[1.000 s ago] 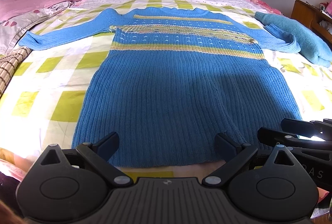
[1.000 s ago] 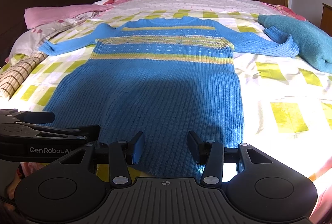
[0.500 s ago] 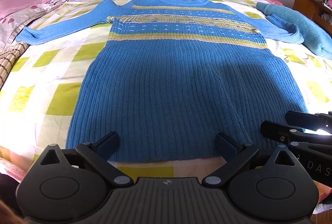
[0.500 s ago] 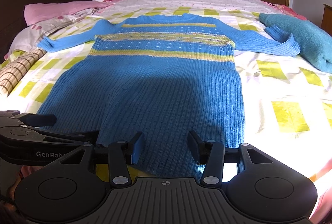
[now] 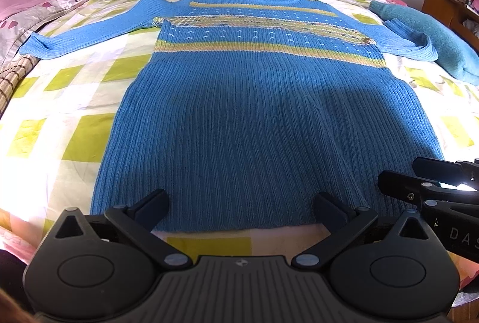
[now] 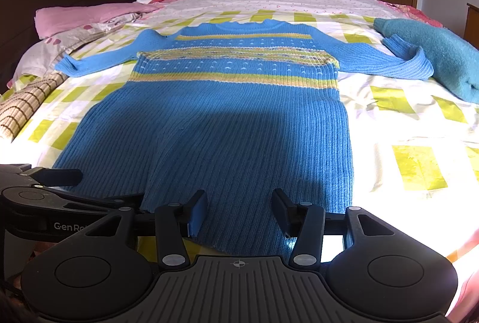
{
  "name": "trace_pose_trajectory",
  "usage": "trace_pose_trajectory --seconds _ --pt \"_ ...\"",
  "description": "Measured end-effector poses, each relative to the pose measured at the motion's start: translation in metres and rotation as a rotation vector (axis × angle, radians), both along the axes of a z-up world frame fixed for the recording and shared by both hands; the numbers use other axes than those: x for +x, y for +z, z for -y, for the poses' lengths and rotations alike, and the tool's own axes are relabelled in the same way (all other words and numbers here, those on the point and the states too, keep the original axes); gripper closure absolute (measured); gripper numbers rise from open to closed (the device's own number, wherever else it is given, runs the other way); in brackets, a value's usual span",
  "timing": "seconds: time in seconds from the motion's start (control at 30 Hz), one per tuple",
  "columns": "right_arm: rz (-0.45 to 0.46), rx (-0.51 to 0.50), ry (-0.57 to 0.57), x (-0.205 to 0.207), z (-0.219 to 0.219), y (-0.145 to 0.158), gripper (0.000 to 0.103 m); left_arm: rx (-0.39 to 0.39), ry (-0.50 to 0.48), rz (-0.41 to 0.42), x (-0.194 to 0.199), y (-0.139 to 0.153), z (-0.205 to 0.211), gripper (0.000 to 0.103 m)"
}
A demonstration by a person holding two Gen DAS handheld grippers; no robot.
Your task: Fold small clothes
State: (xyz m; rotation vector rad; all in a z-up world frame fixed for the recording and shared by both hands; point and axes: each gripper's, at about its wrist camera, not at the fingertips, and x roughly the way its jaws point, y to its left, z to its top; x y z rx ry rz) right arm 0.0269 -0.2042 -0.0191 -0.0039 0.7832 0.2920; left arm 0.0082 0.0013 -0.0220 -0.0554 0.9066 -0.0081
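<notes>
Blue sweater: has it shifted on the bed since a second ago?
No. The blue sweater lies flat as before, its right cuff still beside the teal towel.

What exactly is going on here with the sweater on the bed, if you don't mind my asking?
A person holds a hand-held gripper in each hand over the near hem of a blue striped sweater, spread flat with sleeves out on a checked bedsheet. The left hand-held gripper and right hand-held gripper are both open, gripping nothing. No fold is made yet. A teal garment lies beside the right sleeve.

Sweater flat on bed, folded garment beside its right sleeve.
</notes>
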Motion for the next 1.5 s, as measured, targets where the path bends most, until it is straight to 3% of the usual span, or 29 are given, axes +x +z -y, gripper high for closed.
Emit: trace_pose_trajectory --seconds 0.2,0.37,0.7,1.5 --pt "0.0 0.009 -0.003 0.001 0.002 0.001 0.055 -0.006 -0.004 0.01 -0.002 0.003 -0.002 0.0" --pt "0.001 0.013 -0.006 0.001 0.003 0.001 0.055 -0.055 0.001 0.037 -0.005 0.009 -0.007 0.0" --pt "0.012 0.029 -0.014 0.001 0.007 0.003 0.055 -0.028 -0.023 0.112 -0.014 0.019 -0.001 0.0" --pt "0.023 0.048 -0.005 -0.002 0.008 0.004 0.055 0.013 0.003 0.143 -0.013 0.019 0.0 0.0"
